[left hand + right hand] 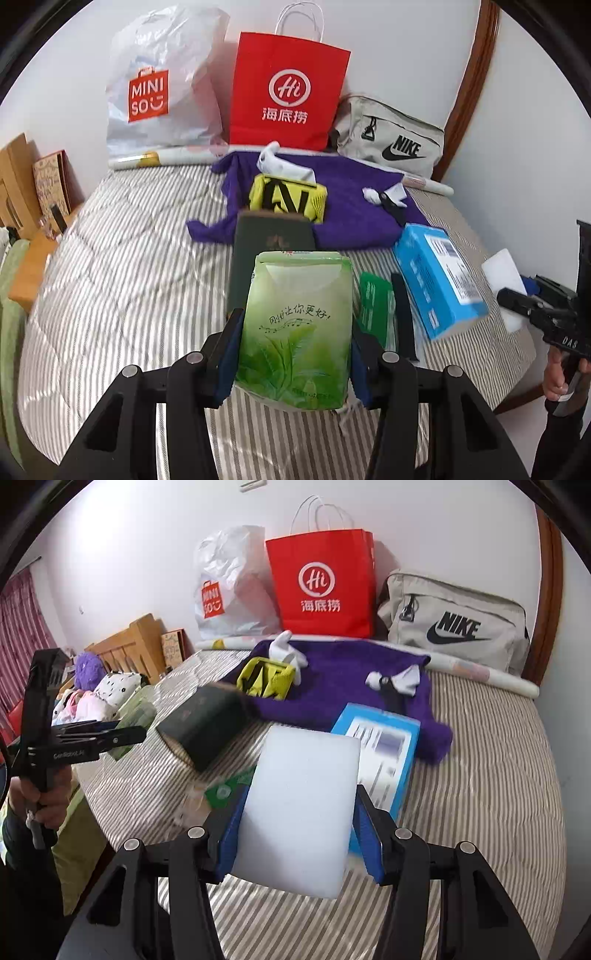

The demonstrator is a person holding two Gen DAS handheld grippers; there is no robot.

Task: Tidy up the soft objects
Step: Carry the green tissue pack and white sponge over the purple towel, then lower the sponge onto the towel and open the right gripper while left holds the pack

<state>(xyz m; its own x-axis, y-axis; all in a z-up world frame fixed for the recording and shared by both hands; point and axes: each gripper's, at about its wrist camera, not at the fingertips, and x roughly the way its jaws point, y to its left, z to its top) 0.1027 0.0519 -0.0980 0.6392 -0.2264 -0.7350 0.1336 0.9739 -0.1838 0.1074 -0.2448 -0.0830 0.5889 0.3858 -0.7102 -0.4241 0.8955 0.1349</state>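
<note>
A green tissue pack point(295, 295) with a leaf print is held above the striped bed, my left gripper point(295, 332) shut on its two sides. My right gripper point(301, 801) is shut on a white foam block point(299, 775), also lifted off the bed. In the right wrist view the left gripper point(122, 734) appears at the far left with the green pack point(136, 716) in it. In the left wrist view the right gripper point(517, 295) and its foam block point(504, 273) show at the right edge. A purple towel point(351, 206) lies farther back, with a yellow-black pouch point(288, 197) and white socks point(384, 195) on it.
A dark green box point(273, 240), a blue box point(436, 280) and a green card point(375, 306) lie on the striped bed point(129, 258). A Miniso bag point(159, 85), a red paper bag point(288, 92) and a grey Nike bag point(395, 140) stand against the wall. A wooden headboard point(133, 642) is at the left.
</note>
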